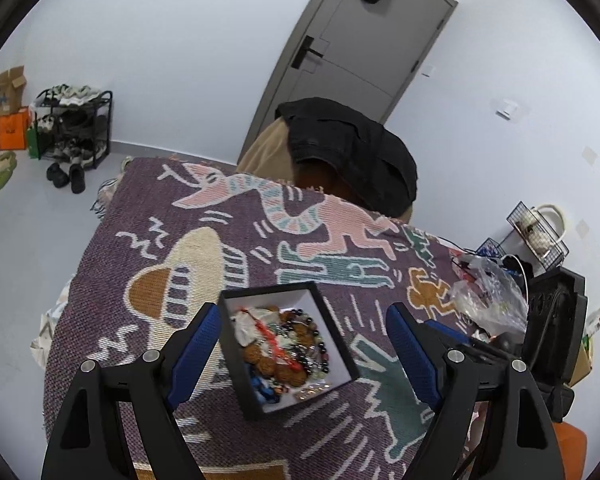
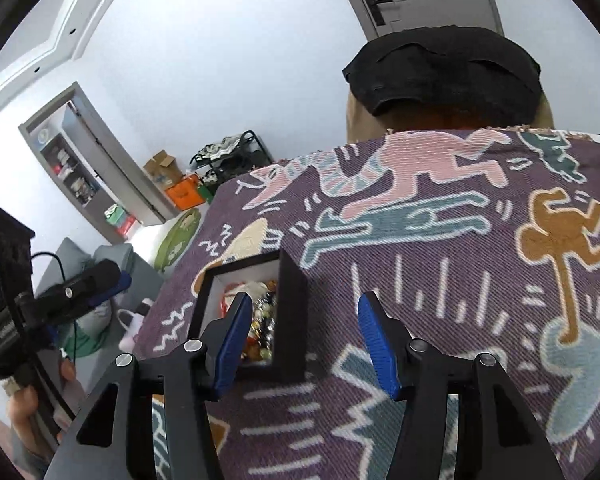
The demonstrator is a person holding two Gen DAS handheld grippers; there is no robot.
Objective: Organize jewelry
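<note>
A black box with a white lining (image 1: 336, 334) sits on the patterned purple cloth (image 1: 148, 216). It holds a heap of beaded bracelets and red cord (image 1: 288, 346). My left gripper (image 1: 304, 334) is open above the box, one blue-padded finger on each side of it. In the right wrist view the same box (image 2: 292, 308) lies left of centre. My right gripper (image 2: 304, 320) is open, its left finger over the jewelry (image 2: 266, 316) and its right finger over bare cloth (image 2: 440, 240). Neither gripper holds anything.
A clear plastic bag (image 1: 488, 296) and a black case (image 1: 556, 320) lie at the table's right edge, with a wire basket (image 1: 536, 232) behind. A chair draped with dark clothing (image 1: 352, 152) stands at the far side. A shoe rack (image 1: 76, 124) stands by the wall.
</note>
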